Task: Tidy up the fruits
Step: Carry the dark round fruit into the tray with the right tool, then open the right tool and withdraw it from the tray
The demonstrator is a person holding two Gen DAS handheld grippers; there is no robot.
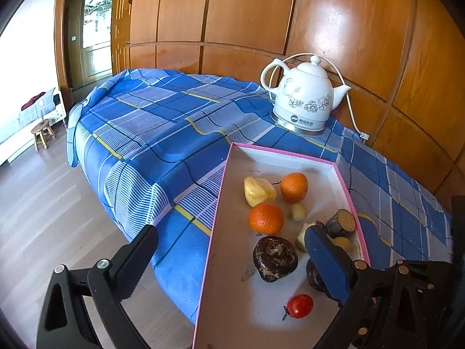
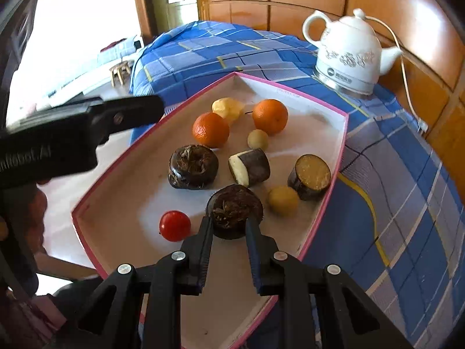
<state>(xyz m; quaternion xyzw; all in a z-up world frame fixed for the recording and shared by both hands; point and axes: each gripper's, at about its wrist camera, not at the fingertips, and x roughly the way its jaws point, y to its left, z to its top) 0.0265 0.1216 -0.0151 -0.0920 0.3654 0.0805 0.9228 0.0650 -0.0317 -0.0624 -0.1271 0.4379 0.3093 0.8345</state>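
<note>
The right gripper [image 2: 227,228] is closed on a dark chestnut [image 2: 234,212] at lower centre of the pink-rimmed tray [image 2: 328,203]. A tomato [image 2: 175,225] is seen just left of it, a second chestnut [image 2: 193,166] and two oranges [image 2: 211,129] above. The left gripper [image 1: 229,250] is held wide open and empty over the tray's left rim.

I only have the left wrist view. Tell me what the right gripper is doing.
Observer: The right gripper has its fingers shut on a dark water chestnut near the front of the pink-rimmed tray.
Operator: Name what sits beside that grip.
Observer: A red tomato lies just left of the left finger, apparently not touching it.
</note>
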